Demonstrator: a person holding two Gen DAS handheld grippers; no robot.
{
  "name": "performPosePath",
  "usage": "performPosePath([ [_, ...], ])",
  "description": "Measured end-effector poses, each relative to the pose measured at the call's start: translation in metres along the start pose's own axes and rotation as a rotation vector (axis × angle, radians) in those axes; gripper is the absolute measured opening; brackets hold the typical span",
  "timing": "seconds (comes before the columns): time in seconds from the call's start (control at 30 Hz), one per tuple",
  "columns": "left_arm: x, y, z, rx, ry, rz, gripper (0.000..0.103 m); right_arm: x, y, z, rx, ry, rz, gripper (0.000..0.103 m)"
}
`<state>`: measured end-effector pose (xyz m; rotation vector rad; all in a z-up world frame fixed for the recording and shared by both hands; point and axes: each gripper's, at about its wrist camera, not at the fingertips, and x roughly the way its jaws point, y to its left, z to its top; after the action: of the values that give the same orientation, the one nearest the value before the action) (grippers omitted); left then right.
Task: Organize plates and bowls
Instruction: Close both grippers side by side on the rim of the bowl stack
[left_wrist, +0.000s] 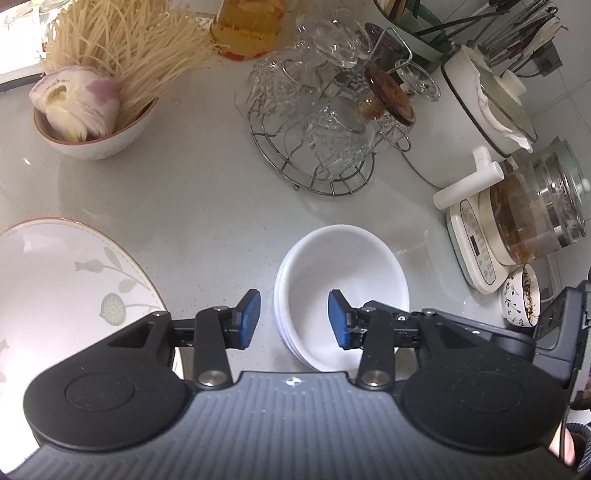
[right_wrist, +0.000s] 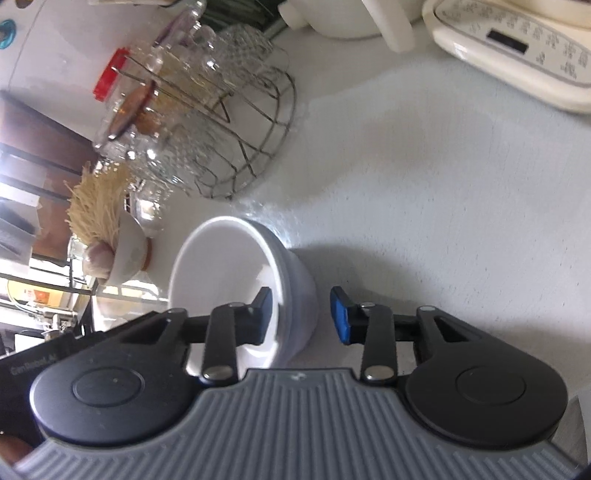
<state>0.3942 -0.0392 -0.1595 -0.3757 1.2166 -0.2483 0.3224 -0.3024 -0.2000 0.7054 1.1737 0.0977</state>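
White stacked bowls (left_wrist: 341, 291) sit mouth-up on my desk (left_wrist: 207, 206); right hand-held gripper (right_wrist: 301, 315) straddles their rim, released; left hand-held gripper (left_wrist: 293, 319) hovers above, released.

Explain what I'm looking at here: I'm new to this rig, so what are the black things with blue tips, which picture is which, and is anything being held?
Each picture comes from a camera on a handheld two-finger tool, looking forward along its jaws. The left view shows the left gripper, jaws open, hovering over a stack of plain white bowls on the pale grey speckled countertop. Beside it lies a large white plate with a leaf pattern; farther back stand a round wire rack of clear glasses and a white bowl of dry noodles. The right view, rolled sideways, shows the right gripper, jaws open, straddling the stack's rim: one pad inside, one outside. Nothing is gripped yet.
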Motion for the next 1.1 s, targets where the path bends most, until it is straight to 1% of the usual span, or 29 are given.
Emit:
performPosePath([
  [0.1, 0.004, -0.002, -0.001, 0.01, 0.012, 0.001, 0.046, 0.001, 0.001, -0.001, -0.009, 0.0, 0.007, 0.031],
  [0.17, 0.007, -0.003, -0.004, 0.008, 0.019, 0.007, 0.046, 0.002, 0.003, 0.0, -0.011, 0.005, 0.017, 0.023],
  [0.3, 0.012, -0.006, -0.009, -0.003, 0.041, 0.007, 0.046, 0.0, 0.003, -0.001, -0.009, 0.007, 0.011, 0.021],
  [0.37, 0.013, -0.007, -0.011, -0.016, 0.049, -0.002, 0.046, -0.001, 0.0, -0.002, 0.017, 0.019, 0.015, 0.018],
  [0.53, 0.019, -0.013, -0.017, -0.012, 0.059, 0.007, 0.046, -0.008, -0.006, -0.006, 0.032, 0.025, 0.005, 0.016],
  [0.8, 0.037, -0.026, -0.023, 0.04, 0.095, 0.015, 0.046, -0.028, -0.016, -0.007, 0.034, 0.0, -0.017, 0.015],
  [0.9, 0.044, -0.03, -0.025, 0.063, 0.107, 0.022, 0.046, -0.031, -0.022, -0.008, 0.044, -0.003, -0.025, 0.015],
  [1.1, 0.056, -0.035, -0.027, 0.095, 0.132, 0.013, 0.045, -0.037, -0.03, -0.011, 0.058, -0.011, -0.032, 0.015],
])
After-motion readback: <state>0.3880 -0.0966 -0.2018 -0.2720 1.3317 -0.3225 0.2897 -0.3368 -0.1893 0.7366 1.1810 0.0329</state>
